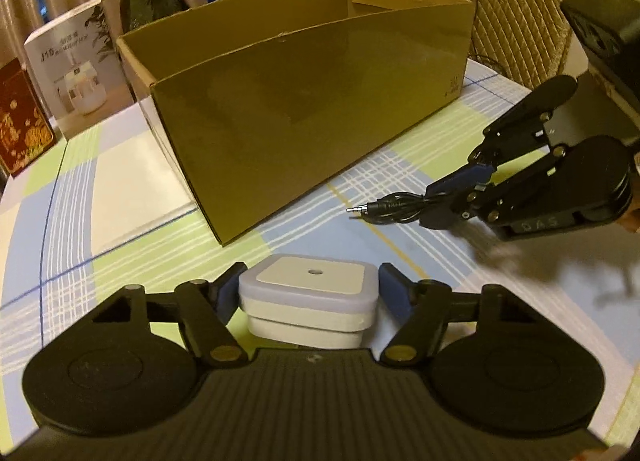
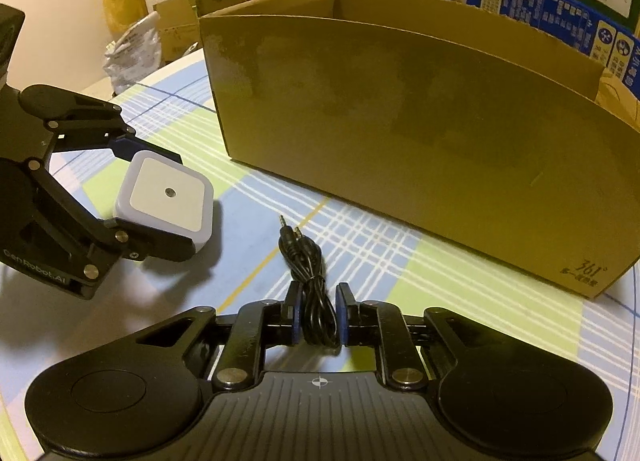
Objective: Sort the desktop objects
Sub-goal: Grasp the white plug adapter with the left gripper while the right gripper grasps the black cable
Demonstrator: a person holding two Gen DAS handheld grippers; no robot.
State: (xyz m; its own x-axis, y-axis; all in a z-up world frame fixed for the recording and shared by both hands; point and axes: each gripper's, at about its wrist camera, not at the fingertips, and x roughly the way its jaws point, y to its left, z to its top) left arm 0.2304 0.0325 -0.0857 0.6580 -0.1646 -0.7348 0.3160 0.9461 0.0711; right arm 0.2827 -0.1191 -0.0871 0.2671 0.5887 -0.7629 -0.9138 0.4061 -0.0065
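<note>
Our left claw [image 1: 310,293] is clamped on a white square plug-in light [image 1: 309,303], one blue pad pressing each side at its rounded corners. From the right wrist view the light [image 2: 166,197] sits level, its flat face up, and seems lifted just off the cloth, judging by the shadow under it; we cannot be sure it is clear. Holding it by the sides keeps the face level and lets it drop flat.

Our right claw [image 2: 316,315] is closed on a coiled black audio cable [image 2: 308,273], the pads pinching the bundle near its tie so the loops stay together. The two plugs stick out ahead toward twelve o'clock. In the left wrist view this claw [image 1: 444,201] sits at three o'clock, with the cable [image 1: 394,211] trailing from it and one plug pointing toward nine o'clock.

Beyond both claws, at twelve o'clock, stands an open cardboard box [image 2: 400,133] on the checked tablecloth [image 1: 132,261]; we judge it the place for sorted things. Its near wall is tall, so both loads must rise over the rim. Behind it stand cartons [image 1: 68,73] and a blue package [image 2: 560,9], well apart from our work.
</note>
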